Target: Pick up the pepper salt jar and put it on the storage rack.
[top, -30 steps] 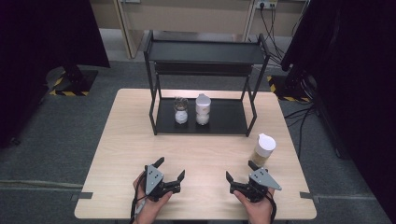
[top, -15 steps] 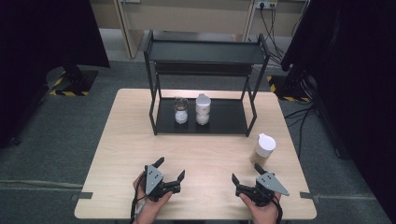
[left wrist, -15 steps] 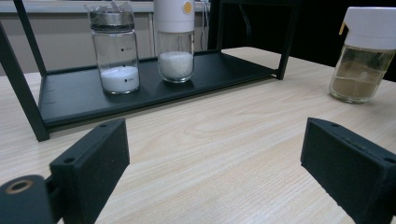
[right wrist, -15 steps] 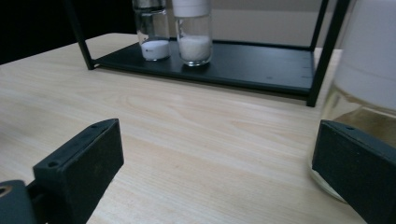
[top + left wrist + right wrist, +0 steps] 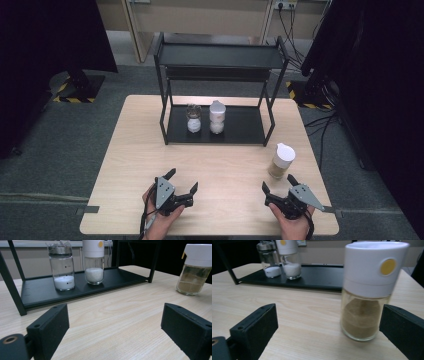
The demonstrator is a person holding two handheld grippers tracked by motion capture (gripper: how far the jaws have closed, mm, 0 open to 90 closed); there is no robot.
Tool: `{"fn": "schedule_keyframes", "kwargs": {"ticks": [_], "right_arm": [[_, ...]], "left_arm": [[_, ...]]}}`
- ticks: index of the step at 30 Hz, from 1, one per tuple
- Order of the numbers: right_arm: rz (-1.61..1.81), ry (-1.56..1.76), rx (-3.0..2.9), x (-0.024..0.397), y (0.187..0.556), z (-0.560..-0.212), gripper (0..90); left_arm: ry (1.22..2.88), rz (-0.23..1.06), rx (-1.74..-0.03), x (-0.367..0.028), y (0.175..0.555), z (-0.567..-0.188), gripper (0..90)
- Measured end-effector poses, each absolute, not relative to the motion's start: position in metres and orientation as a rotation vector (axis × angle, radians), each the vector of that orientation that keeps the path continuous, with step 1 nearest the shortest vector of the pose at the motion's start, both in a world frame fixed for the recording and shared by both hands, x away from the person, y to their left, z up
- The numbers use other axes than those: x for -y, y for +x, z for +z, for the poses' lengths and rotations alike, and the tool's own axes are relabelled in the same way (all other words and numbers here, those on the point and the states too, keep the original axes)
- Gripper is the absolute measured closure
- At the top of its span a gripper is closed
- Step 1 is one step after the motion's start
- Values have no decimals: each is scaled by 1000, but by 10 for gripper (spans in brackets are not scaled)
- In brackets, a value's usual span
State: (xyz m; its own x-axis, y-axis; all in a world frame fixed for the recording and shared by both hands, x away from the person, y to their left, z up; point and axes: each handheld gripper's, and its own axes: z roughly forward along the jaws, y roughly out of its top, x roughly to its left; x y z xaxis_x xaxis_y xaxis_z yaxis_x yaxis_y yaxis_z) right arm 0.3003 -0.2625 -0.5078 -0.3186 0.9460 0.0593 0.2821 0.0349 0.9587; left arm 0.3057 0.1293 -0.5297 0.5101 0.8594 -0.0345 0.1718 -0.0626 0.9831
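Seen from the high view, the left gripper (image 5: pixel 181 183) and right gripper (image 5: pixel 278 183) rest near the table's (image 5: pixel 135 150) front edge, both spread wide and holding nothing, with the brown spice jar (image 5: pixel 281 161) standing upright near the right edge, just ahead of the right gripper. In the left gripper view, two jars of white powder, one metal-capped (image 5: pixel 61 266) and one white-capped (image 5: pixel 93 261), stand side by side on the black rack's (image 5: pixel 37 291) bottom shelf. In the right gripper view, the white-lidded spice jar looms close between the open jaws, nearer the right one, untouched.

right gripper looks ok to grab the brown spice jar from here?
Probably yes: the right gripper is open, and the brown spice jar stands just ahead on bare table, nothing between.
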Motion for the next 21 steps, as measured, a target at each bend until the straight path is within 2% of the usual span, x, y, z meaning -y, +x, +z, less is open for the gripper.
{"fn": "schedule_keyframes", "kwargs": {"ticks": [7, 21], "right_arm": [[1281, 1284, -1618, 276, 311, -504, 23], [1238, 1265, -1628, 283, 355, -501, 111]], "left_arm": [[1558, 720, -916, -129, 305, -530, 75], [1551, 716, -926, -130, 306, -530, 76]]}}
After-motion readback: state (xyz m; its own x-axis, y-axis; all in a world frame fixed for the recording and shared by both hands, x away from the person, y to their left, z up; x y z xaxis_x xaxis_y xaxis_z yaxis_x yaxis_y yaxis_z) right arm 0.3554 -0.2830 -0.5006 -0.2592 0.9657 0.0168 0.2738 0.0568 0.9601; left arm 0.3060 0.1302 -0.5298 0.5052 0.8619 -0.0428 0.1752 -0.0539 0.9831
